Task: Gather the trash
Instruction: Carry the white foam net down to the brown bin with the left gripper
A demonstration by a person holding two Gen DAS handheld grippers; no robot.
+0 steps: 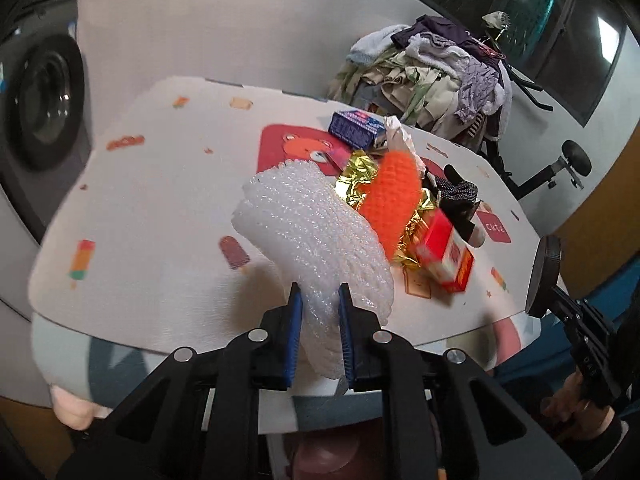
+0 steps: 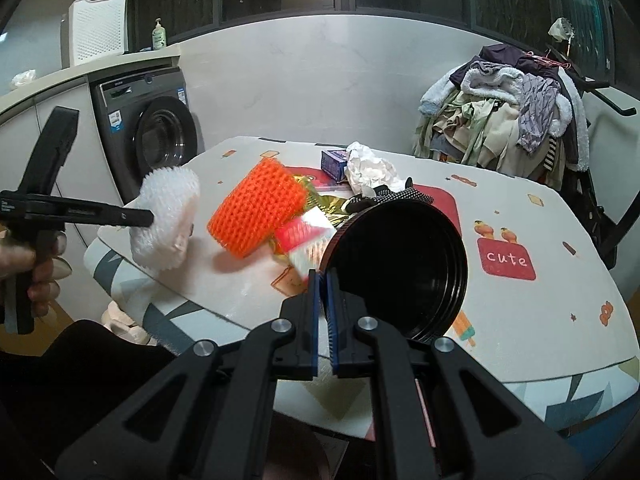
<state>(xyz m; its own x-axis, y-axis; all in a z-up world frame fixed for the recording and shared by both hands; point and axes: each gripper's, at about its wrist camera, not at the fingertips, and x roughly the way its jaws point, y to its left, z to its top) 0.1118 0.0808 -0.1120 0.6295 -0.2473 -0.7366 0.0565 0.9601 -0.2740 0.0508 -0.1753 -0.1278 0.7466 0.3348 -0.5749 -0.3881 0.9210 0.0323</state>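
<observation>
The left gripper (image 1: 320, 304) points down at a slant over the near edge of the table (image 1: 160, 200). Its two blue pads squeeze the white foam net (image 1: 316, 232), which sticks up and away from them toward 11 o'clock in the left wrist view. In the right wrist view, a hand (image 2: 24, 260) at 9 o'clock holds this gripper by its black handle, and the net hangs just above the table edge.

The right gripper (image 2: 325, 280) also tilts down. Its pads are closed tight on the rim of a round black lid (image 2: 400, 268), which stands on its edge, open side facing the camera.

The other trash lies in a pile in the middle of the table. An orange foam net (image 2: 256, 208) is at 11 o'clock from the lid. A red and white box (image 2: 308, 236) lies just beside the lid, on crinkly gold foil (image 1: 360, 176). A blue box (image 2: 334, 164) and crumpled white paper (image 2: 370, 168) lie farther back, at 12 o'clock.

A red patch (image 2: 506, 258) on the table cover says "cute". The words on the boxes are too blurry to read.
</observation>
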